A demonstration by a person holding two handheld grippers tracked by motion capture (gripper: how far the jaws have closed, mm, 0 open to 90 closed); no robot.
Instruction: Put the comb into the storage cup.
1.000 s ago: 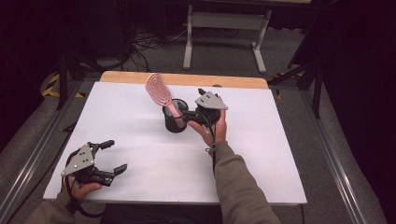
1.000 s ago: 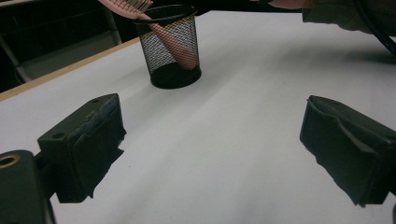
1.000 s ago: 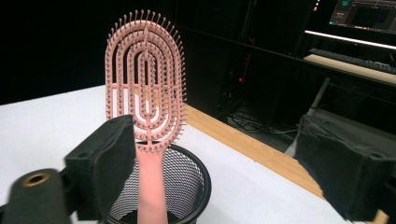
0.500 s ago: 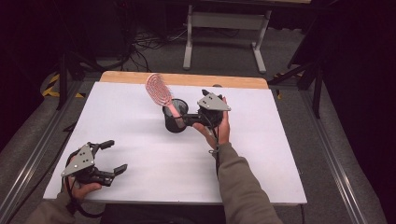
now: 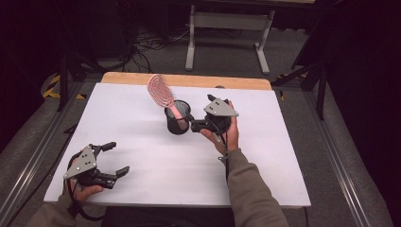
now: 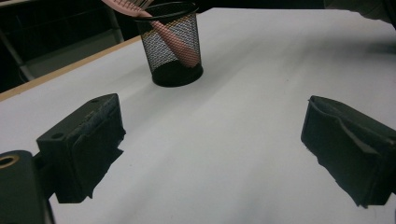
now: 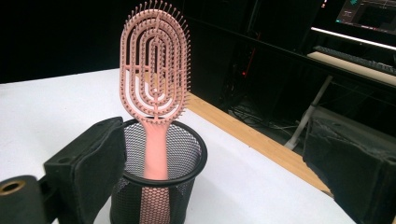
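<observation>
Just beside the wide-open right hand-held gripper [image 5: 193,125], the hairbrush [image 5: 163,96] stands in the cup [image 5: 177,122].

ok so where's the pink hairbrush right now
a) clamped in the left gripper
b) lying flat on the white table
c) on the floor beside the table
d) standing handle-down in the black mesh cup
d: the pink hairbrush stands with its handle down inside the black mesh cup, head sticking out above the rim, while the right gripper sits open beside the cup and the left gripper is open, well apart from it.
</observation>
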